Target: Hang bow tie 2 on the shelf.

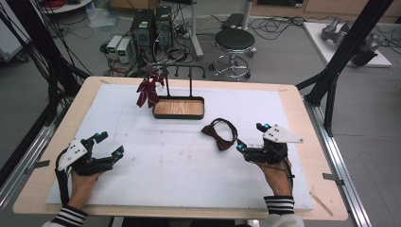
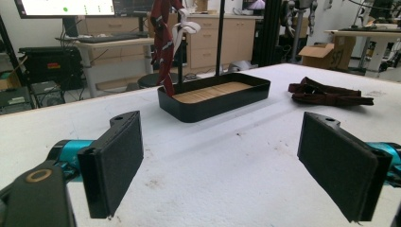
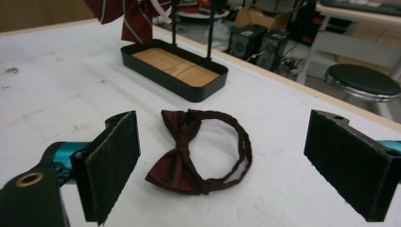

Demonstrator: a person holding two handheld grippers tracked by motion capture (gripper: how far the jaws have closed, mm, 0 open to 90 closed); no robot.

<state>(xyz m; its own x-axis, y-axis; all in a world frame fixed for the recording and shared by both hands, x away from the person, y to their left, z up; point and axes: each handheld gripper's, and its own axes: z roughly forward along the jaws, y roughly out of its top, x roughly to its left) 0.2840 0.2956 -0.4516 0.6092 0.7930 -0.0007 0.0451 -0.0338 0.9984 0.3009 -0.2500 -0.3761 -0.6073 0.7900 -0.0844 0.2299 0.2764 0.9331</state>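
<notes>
On the white table (image 1: pixel 142 170), just ahead of the right tool (image 1: pixel 248 137), lies a dark maroon bow tie (image 1: pixel 218 134), flat on the surface with its neck band looped out behind the knot. The right gripper view shows the bow tie (image 3: pixel 189 158) framed between that tool's two black jaws, which stand wide apart and grip nothing; none of the fabric touches either pad. The step in hand looks like the approach to picking the bow tie up, with the tool lined up but not yet closed.

Farther back on the table stands a black tray (image 1: pixel 178 108) with a wooden floor, from which thin black posts of a rack (image 1: pixel 190 78) rise. A red striped tie (image 1: pixel 149 91) already hangs from the rack's left end (its tails dangle beside the tray's left corner), so the rack is probably where the bow tie is meant to go.

The left tool (image 1: pixel 109 145) rests well apart at the table's near left, jaws released and empty, pointing toward the tray (image 2: pixel 213 97).

The next move likely calls for easing the right tool forward and down so the pads straddle the knot or the band, then closing gently; the band is limp and may sag or snag when lifted toward a hook.
</notes>
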